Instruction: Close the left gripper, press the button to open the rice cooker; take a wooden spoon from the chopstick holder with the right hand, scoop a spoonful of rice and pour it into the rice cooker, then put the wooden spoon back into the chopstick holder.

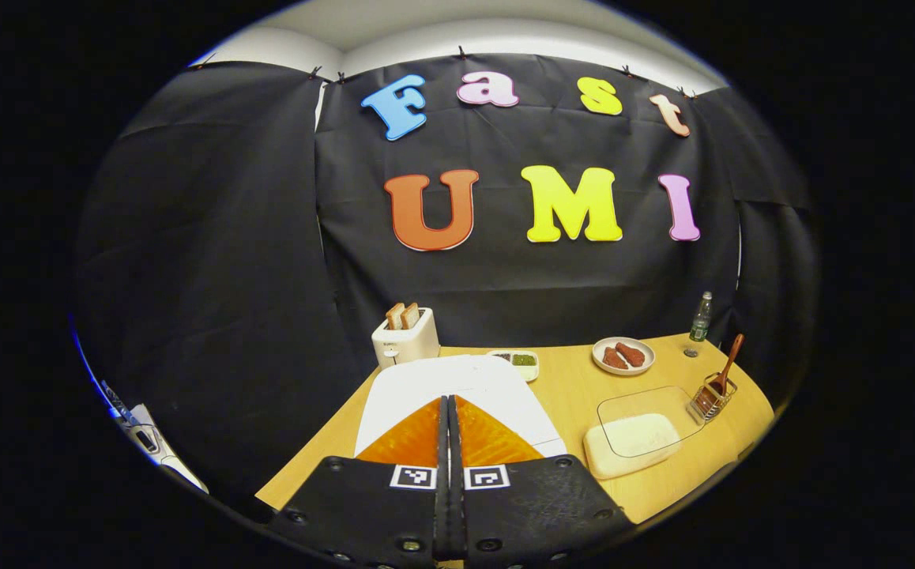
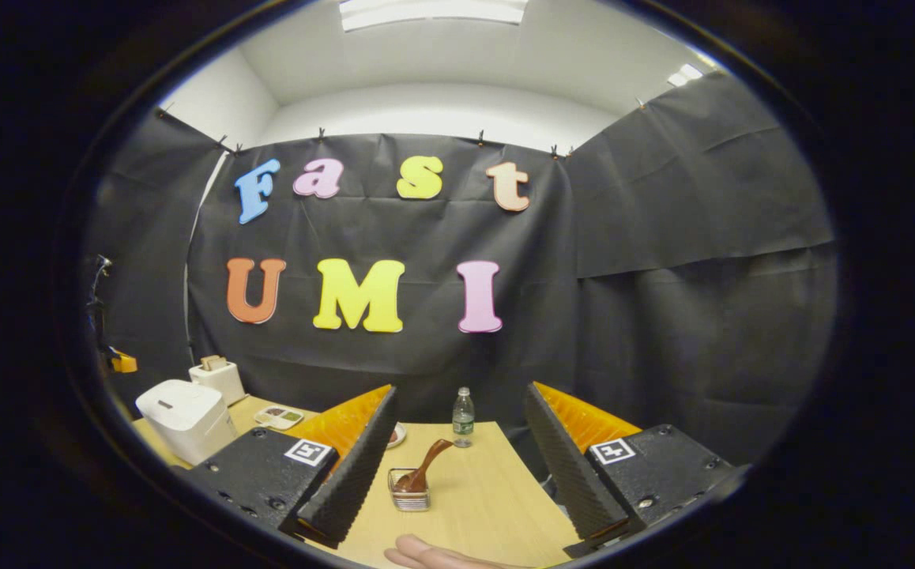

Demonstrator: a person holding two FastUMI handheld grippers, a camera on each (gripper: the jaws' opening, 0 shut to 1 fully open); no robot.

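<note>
Two toast slices [image 1: 403, 315] show clearly in left gripper view.

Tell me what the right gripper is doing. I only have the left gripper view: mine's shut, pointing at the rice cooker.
Observer: Right gripper is open and holds nothing. The wooden spoon stands in the chopstick holder, ahead of it and framed between its fingers.
Operator: Anything in the way near the holder?
Observer: A hand lies on the table at the near edge, in front of the holder and apart from it.
</note>
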